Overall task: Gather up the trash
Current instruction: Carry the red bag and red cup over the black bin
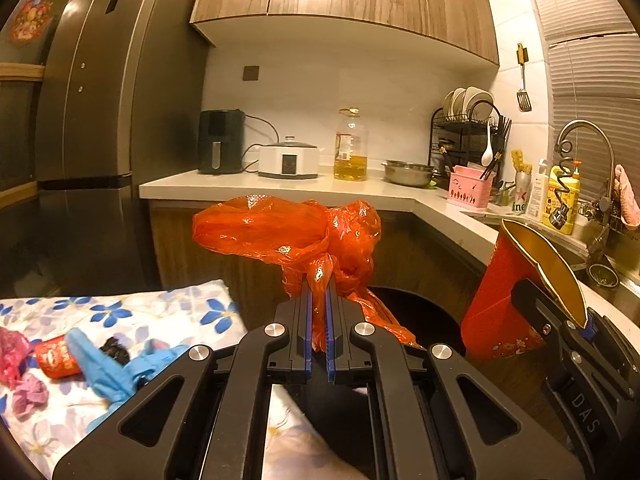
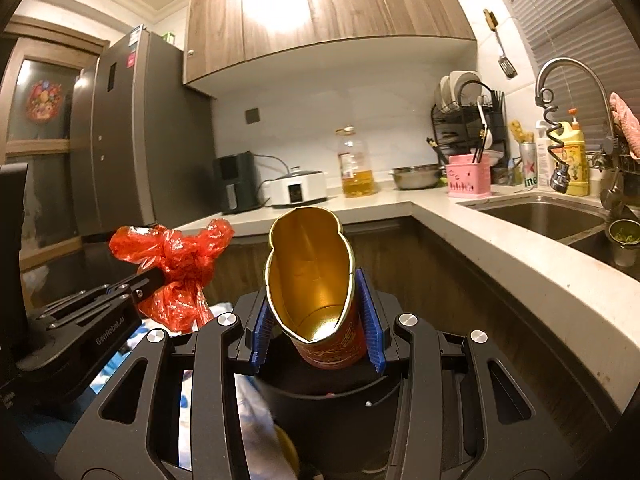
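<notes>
My left gripper [image 1: 319,292] is shut on a crumpled red plastic bag [image 1: 292,236] and holds it in the air above the black trash bin [image 1: 436,316]. The bag also shows in the right wrist view [image 2: 176,268], left of the cup. My right gripper [image 2: 316,312] is shut on a squashed red paper cup with a gold inside [image 2: 316,280], held over the bin [image 2: 332,408]; the cup also shows in the left wrist view [image 1: 516,292]. More trash lies on the floral cloth [image 1: 160,312]: a blue glove [image 1: 104,368], a red wrapper [image 1: 54,358], pink scraps [image 1: 28,396].
An L-shaped counter [image 2: 500,248] runs behind and to the right of the bin, with an oil bottle [image 1: 351,146], cooker [image 1: 288,160], steel bowl [image 1: 408,172], dish rack [image 1: 468,136] and sink [image 2: 540,216]. A tall fridge [image 1: 104,92] stands at the left.
</notes>
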{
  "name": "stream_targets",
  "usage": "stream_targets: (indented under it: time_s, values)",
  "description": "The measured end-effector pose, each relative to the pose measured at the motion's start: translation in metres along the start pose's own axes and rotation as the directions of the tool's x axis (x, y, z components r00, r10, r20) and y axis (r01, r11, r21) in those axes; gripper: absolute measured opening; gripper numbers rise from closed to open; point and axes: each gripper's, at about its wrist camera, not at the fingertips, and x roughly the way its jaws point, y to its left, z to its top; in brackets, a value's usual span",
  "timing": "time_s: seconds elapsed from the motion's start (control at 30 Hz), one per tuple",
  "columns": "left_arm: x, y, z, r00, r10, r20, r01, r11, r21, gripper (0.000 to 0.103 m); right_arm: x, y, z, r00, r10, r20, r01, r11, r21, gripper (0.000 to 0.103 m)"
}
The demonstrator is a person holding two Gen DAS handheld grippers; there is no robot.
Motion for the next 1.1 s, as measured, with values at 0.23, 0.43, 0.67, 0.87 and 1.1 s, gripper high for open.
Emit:
stream_targets:
  time_s: [0.23, 0.43, 0.67, 0.87, 1.1]
  values:
    - [0.027, -0.010, 0.000, 1.000, -0.015, -0.004, 0.015, 1.000, 0.007, 0.005, 0.020, -0.006, 0.000, 1.000, -0.008, -0.005, 0.008, 1.000, -0.012, 0.038]
    - [0.048, -0.013, -0.003, 0.999, -0.022, -0.024, 0.023, 1.000, 0.008, 0.005, 0.036, -0.012, -0.004, 1.000, -0.010, -0.027, 0.010, 1.000, -0.007, 0.038]
    - [0.067, -0.017, -0.007, 0.999, -0.030, -0.045, 0.031, 0.999, 0.015, 0.005, 0.052, -0.018, -0.006, 0.999, -0.012, -0.041, 0.012, 1.000, 0.004, 0.039]
    - [0.078, -0.020, -0.007, 0.998, -0.032, -0.050, 0.033, 0.999, 0.021, 0.006, 0.061, -0.019, -0.007, 0.999, -0.009, -0.040, 0.009, 1.000, 0.011, 0.041]
    - [0.088, -0.023, -0.010, 0.998, -0.035, -0.059, 0.037, 0.999, 0.037, 0.007, 0.071, -0.017, -0.007, 0.999, -0.002, -0.047, 0.003, 1.000, 0.012, 0.042]
